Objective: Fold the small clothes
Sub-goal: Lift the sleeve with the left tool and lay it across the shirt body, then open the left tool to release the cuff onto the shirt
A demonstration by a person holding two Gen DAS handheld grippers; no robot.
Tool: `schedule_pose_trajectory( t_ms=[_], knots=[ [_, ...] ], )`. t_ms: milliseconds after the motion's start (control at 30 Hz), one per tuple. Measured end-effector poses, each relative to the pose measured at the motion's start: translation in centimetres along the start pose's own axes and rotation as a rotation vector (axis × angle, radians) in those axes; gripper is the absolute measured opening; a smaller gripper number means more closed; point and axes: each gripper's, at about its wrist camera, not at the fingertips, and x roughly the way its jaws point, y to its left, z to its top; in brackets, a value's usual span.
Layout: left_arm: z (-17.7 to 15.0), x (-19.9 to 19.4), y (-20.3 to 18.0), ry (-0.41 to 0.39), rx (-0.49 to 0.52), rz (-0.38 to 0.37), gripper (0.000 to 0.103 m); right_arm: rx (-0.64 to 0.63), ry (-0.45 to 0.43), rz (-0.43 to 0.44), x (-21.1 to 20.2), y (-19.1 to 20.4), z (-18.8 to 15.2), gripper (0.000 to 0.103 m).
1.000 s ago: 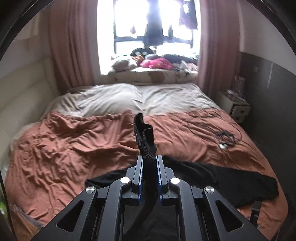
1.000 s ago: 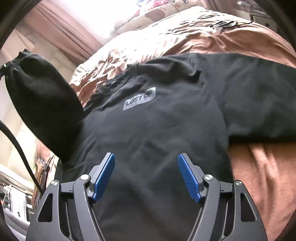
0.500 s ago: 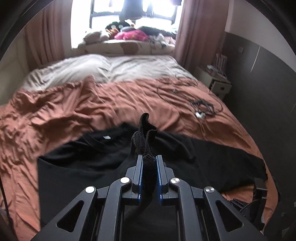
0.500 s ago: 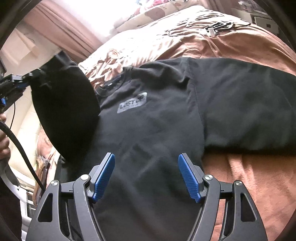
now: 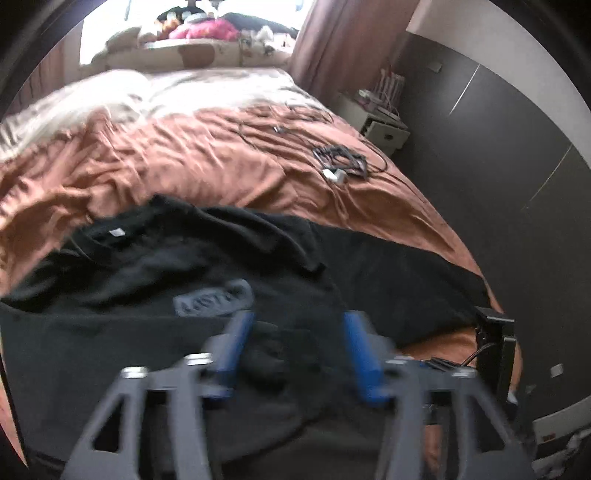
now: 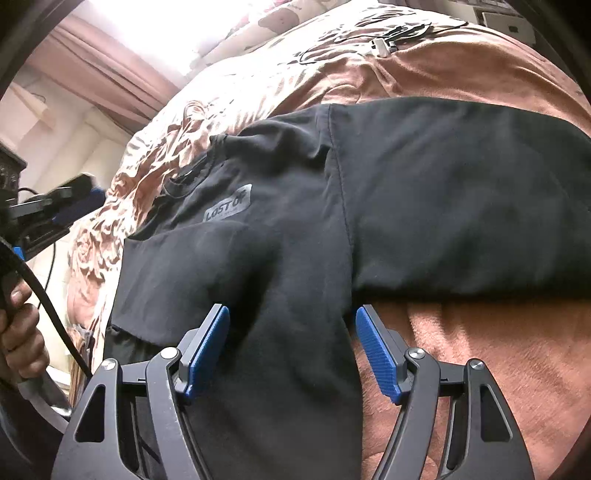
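Observation:
A black long-sleeved T-shirt (image 5: 155,273) with a grey logo patch (image 5: 214,299) lies front-up on the rust-brown bed cover (image 5: 184,158). Its left sleeve is folded across the chest; the sleeve end (image 5: 266,354) lies between the fingers of my left gripper (image 5: 291,354), which is open and blurred. In the right wrist view the shirt (image 6: 295,229) shows its logo (image 6: 229,206) and its other sleeve (image 6: 461,199) stretched out to the right. My right gripper (image 6: 291,347) is open just above the shirt's lower body, holding nothing.
Tangled cables and a white charger (image 5: 340,166) lie on the bed's far right. A white nightstand (image 5: 384,129) stands by the dark wall. Pillows and clothes are piled under the window (image 5: 199,29). The left gripper and the hand holding it (image 6: 22,325) show at the left edge.
My left gripper carried the sleeve over the chest, lowered it and opened, letting it go. The sleeve now lies flat on the shirt. My right gripper stayed open, shifting slightly.

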Motion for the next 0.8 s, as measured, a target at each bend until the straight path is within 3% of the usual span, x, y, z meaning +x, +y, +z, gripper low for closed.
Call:
schedule_pose_trajectory(
  t_ms=[133, 367, 800],
  knots=[
    [0.2, -2.1, 2.2, -0.028, 0.018, 0.079, 0.072, 0.002, -0.001, 0.031, 0.6, 0.1, 0.1, 0.070],
    [-0.4, -5.2, 10.4, -0.038, -0.069, 0.227, 0.072, -0.015, -0.004, 0.073, 2.1, 0.4, 0.1, 0.070],
    [-3.9, -9.8, 25.1, -0.053, -0.209, 0.425, 0.072, -0.067, -0.108, 0.015, 1.5, 1.7, 0.0, 0.070]
  ],
)
